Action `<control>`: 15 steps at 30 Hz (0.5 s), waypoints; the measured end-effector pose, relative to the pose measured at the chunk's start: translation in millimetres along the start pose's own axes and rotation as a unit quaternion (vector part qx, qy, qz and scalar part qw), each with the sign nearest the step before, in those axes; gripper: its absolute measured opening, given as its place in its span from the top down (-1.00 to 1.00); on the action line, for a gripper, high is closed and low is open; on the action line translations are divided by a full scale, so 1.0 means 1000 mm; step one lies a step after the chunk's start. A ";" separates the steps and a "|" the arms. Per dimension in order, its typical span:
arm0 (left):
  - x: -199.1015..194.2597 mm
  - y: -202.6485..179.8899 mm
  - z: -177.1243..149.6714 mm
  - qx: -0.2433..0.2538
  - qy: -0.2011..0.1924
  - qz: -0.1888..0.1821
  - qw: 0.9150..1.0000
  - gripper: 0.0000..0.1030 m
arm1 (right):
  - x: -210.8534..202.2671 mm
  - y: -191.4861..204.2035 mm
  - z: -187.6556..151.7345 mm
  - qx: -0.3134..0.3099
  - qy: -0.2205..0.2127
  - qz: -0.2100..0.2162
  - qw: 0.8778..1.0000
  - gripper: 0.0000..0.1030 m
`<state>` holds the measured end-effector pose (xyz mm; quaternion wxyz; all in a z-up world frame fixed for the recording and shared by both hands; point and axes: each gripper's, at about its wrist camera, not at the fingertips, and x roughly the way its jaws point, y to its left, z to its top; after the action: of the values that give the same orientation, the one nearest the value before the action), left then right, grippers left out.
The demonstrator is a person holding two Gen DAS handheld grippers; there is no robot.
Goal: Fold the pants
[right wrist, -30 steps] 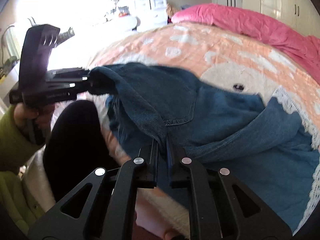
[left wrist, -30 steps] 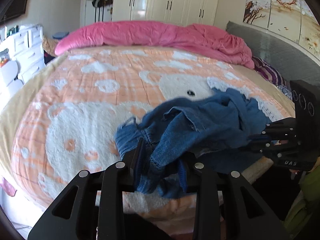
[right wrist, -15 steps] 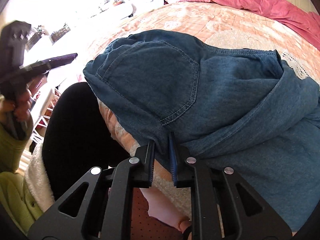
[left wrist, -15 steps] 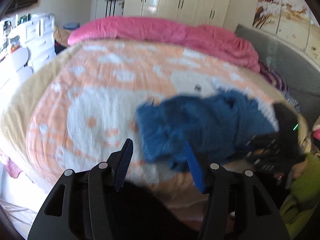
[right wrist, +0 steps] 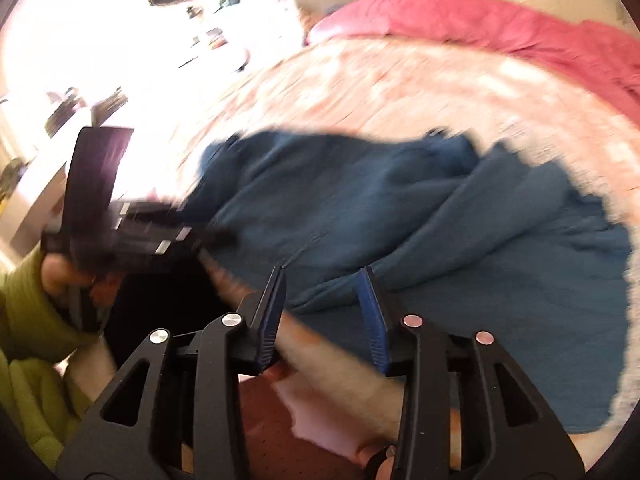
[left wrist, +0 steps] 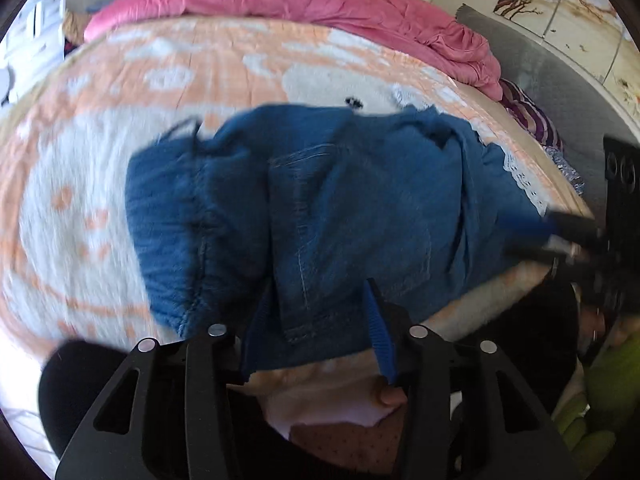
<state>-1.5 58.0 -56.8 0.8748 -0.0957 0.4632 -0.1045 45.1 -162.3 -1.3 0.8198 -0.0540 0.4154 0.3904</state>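
though blurry, shows a big bed with an orange and white bear blanket, and a pink quilt bunched at the far end. holds the pants near the front edge, right by the person.

lying in a rumpled blue heap, not flat. looks doubled over at least once, with a back pocket facing up and a gathered waistband at one side. shows thick ridges and wrinkles across the cloth in the right wrist view. hard to tell where each leg lies in the blur.

seems like an early fold at best, so most of the job is left. needs smoothing, lining up of the edges, and another fold or two to make a neat stack.

left gripper spread wide, holding nothing, with the near edge of the pants lying between its fingers. right gripper wide apart too, gripping nothing, just over the near hem. looks like both have let go, or are about to pick a new spot to grab.
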 end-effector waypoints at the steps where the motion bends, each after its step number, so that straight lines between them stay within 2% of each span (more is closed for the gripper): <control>1: 0.001 0.003 -0.001 -0.003 0.003 -0.005 1.000 0.15 | -0.002 -0.002 0.005 0.006 -0.009 -0.008 1.000 0.39; 4: 0.001 0.003 0.000 -0.004 0.002 -0.007 1.000 0.15 | 0.006 -0.006 0.013 0.026 -0.015 -0.015 0.999 0.24; 6: 0.001 0.003 0.000 -0.002 -0.001 -0.006 1.000 0.15 | 0.019 -0.010 0.014 0.034 -0.003 -0.025 0.999 0.17; 9: 0.002 0.004 -0.002 0.000 -0.002 -0.007 1.000 0.15 | 0.052 -0.024 -0.001 0.049 0.065 -0.065 0.995 0.15; 12: 0.005 0.001 0.001 0.004 -0.002 -0.001 1.000 0.15 | 0.051 -0.019 -0.008 0.033 0.048 -0.071 0.996 0.14; 15: -0.004 -0.006 0.004 0.009 -0.013 -0.004 1.000 0.13 | 0.031 -0.022 -0.004 0.040 0.024 -0.050 0.998 0.12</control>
<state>-1.0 53.9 -50.0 0.8810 -0.0910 0.4506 -0.1114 68.2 -160.6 -31.0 0.8297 -0.0514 0.4468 0.3306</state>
